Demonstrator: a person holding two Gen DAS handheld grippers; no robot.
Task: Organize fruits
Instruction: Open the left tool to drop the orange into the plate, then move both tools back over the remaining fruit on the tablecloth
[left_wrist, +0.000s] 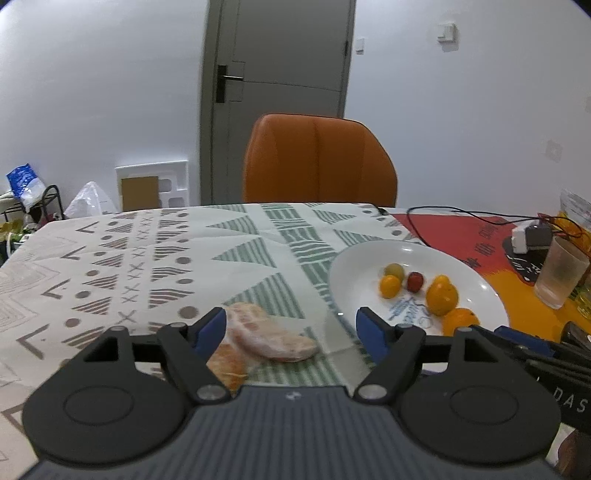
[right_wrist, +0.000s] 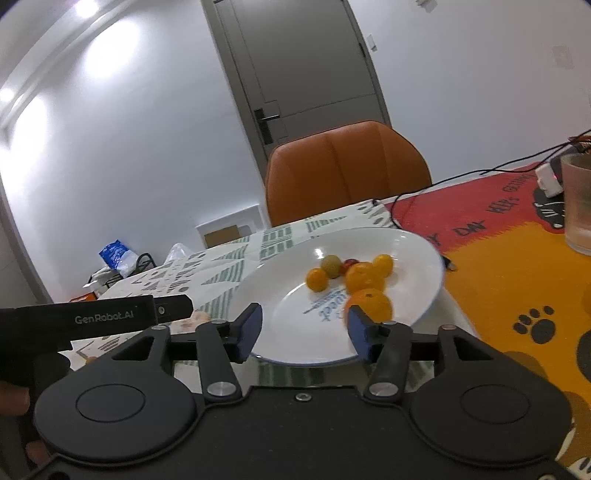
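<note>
Both grippers, left (left_wrist: 291, 328) and right (right_wrist: 304, 326), stand with jaws apart, holding nothing; small fruits (right_wrist: 364, 275) gathered on the plate (right_wrist: 280, 266), peeled segments (left_wrist: 264, 334) left on the tablecloth (left_wrist: 147, 258)

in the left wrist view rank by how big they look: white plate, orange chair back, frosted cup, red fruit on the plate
1. orange chair back, though it stands farthest away
2. white plate
3. frosted cup
4. red fruit

Peeled orange halves (left_wrist: 266, 338) lie between open left gripper (left_wrist: 291, 328) fingers (left_wrist: 212, 326)
</note>
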